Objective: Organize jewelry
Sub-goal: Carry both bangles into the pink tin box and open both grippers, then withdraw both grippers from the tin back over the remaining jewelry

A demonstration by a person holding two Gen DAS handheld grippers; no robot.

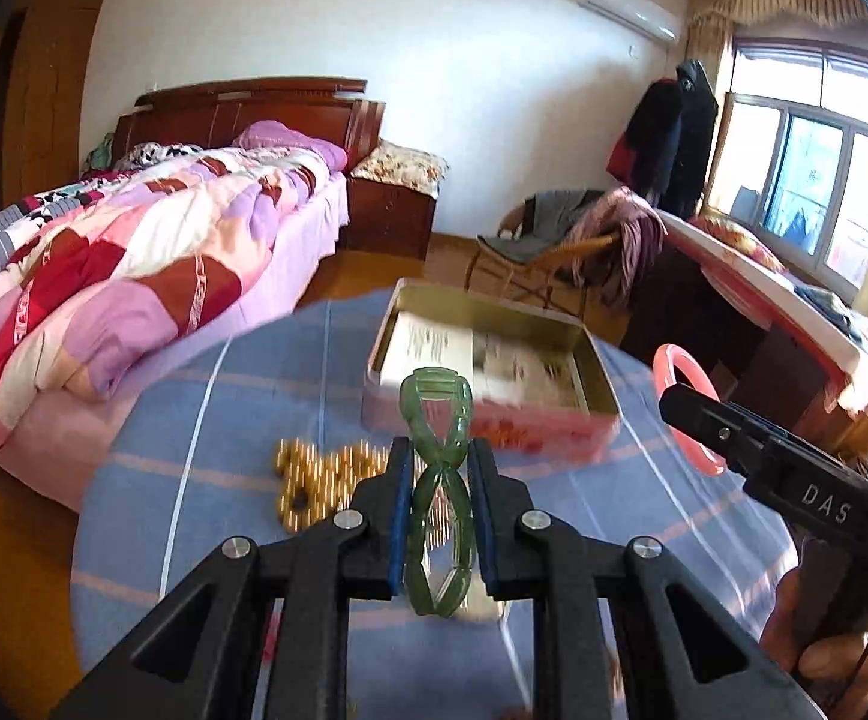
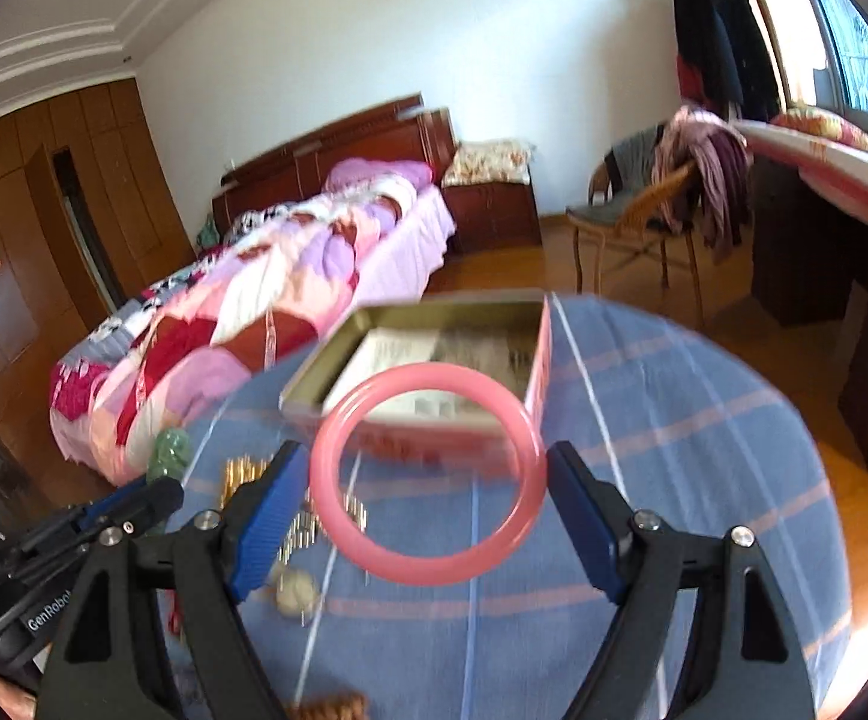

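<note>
My left gripper (image 1: 438,468) is shut on a green stretch bracelet (image 1: 438,420), squeezed into a figure-eight and held above the round table. My right gripper (image 2: 428,480) is shut on a pink bangle (image 2: 374,552), held flat between its blue pads above the table; the bangle also shows in the left wrist view (image 1: 673,360). An open pink tin (image 1: 565,438) with a gold inner wall (image 2: 434,309) and printed paper inside stands on the table just beyond both grippers. A gold bead bracelet (image 1: 314,480) lies on the cloth left of the tin.
The table has a blue striped cloth (image 1: 194,420). A small pale piece (image 2: 296,591) and a brown beaded piece (image 2: 332,708) lie near my right gripper. A bed (image 1: 104,276), a wicker chair (image 1: 529,252) and a desk (image 2: 805,228) stand beyond the table.
</note>
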